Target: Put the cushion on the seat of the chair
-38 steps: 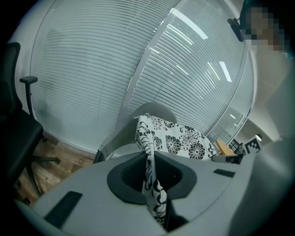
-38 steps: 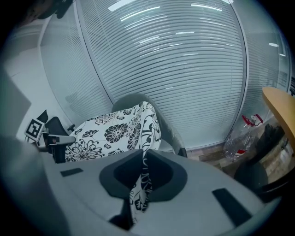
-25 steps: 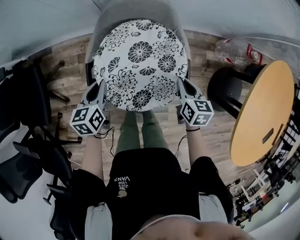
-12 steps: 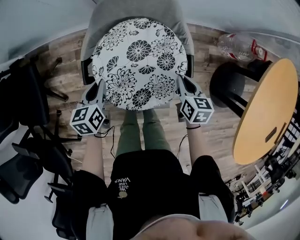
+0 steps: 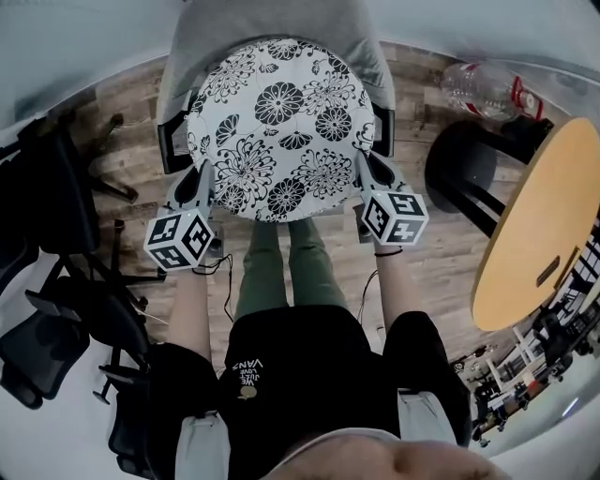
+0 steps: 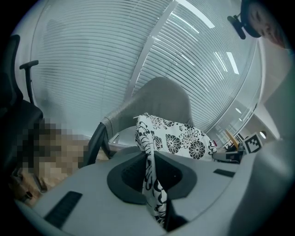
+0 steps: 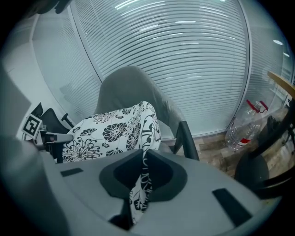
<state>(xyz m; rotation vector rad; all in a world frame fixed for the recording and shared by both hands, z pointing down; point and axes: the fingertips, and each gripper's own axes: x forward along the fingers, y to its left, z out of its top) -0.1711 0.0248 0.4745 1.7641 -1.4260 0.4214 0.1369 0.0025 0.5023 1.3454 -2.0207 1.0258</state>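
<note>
A round white cushion (image 5: 281, 127) with black flower print hangs flat over the grey chair (image 5: 272, 23); the seat is hidden under it. My left gripper (image 5: 201, 178) is shut on the cushion's left edge (image 6: 152, 184), and my right gripper (image 5: 366, 169) is shut on its right edge (image 7: 140, 189). In both gripper views the fabric is pinched between the jaws, with the grey chair back (image 6: 163, 99) (image 7: 129, 87) behind. The black armrests (image 5: 169, 141) (image 5: 384, 127) show at either side.
Black office chairs (image 5: 47, 281) stand at the left. A round wooden table (image 5: 544, 225) and a dark stool (image 5: 459, 169) are at the right, with a clear plastic bottle (image 5: 487, 89) on the wood floor. Window blinds (image 7: 184, 55) lie behind the chair. The person's green-trousered legs (image 5: 281, 272) are below the cushion.
The view has drifted slightly; cushion and both grippers keep their places relative to the chair.
</note>
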